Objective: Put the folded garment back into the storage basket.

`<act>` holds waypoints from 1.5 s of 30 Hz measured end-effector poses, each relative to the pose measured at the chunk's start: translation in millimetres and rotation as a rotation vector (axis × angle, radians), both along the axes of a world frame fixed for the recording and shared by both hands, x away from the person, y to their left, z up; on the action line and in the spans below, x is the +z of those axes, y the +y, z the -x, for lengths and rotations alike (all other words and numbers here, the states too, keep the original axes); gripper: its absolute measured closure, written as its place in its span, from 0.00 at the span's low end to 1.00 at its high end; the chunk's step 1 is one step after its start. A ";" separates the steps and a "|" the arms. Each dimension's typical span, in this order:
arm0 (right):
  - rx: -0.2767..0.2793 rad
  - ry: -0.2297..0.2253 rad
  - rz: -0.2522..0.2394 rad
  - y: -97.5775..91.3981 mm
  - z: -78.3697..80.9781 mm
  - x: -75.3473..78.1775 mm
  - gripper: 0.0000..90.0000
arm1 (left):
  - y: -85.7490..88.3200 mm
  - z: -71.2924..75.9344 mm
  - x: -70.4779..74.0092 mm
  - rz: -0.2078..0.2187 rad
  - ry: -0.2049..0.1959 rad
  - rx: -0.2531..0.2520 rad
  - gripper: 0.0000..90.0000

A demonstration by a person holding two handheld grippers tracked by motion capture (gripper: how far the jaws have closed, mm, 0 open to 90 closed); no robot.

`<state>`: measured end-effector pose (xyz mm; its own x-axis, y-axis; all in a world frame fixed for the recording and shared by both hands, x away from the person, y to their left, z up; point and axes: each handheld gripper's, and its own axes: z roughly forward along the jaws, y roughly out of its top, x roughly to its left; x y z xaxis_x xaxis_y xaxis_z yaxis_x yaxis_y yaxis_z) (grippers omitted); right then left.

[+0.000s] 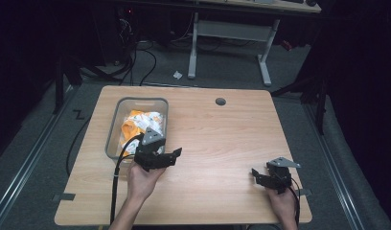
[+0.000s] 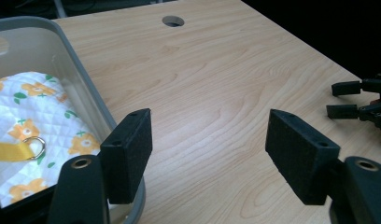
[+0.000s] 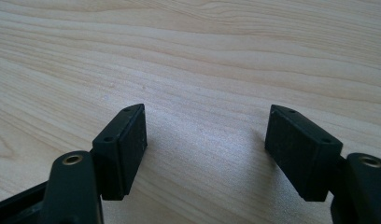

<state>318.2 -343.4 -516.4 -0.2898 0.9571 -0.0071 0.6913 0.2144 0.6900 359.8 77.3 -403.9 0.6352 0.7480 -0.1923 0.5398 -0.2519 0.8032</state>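
Both jaws of the left gripper stand wide apart with bare table between them. Just beside its left jaw, at the lower left of the left gripper view, the flowered cloth lies inside the grey bin. Farther right in the high view, the right gripper also gapes over bare wood, well apart from the bin.

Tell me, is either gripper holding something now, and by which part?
Nothing is held. The left gripper and the right gripper both stand open over bare table.
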 end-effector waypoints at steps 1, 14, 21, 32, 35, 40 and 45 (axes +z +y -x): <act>0.001 -0.001 0.001 -0.1 -0.1 0.0 0.33 | -2.0 0.4 -1.2 0.003 0.002 -0.008 0.35; 0.000 0.000 0.000 0.0 0.0 0.0 0.33 | -14.2 2.4 -12.0 0.019 0.024 -0.058 0.36; 0.000 0.000 0.000 0.0 0.0 0.0 0.33 | -19.8 4.1 -16.3 0.028 0.029 -0.076 0.36; 0.001 -0.001 0.001 -0.1 0.0 0.0 0.33 | -33.4 5.1 -29.0 0.027 0.047 -0.131 0.37; 0.000 0.000 0.000 0.0 0.0 0.0 0.33 | -37.8 4.8 -34.9 0.037 0.064 -0.146 0.37; 0.000 0.000 0.000 0.0 0.0 0.0 0.33 | -41.7 5.5 -41.3 0.034 0.067 -0.152 0.38; 0.000 0.000 0.000 0.1 0.1 0.0 0.33 | -46.1 5.4 -51.1 0.035 0.078 -0.152 0.39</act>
<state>318.1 -343.3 -516.4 -0.2900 0.9570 -0.0075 0.6912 0.2149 0.6900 354.3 31.2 -455.0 0.7227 0.6362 -0.2699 0.5588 -0.3082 0.7699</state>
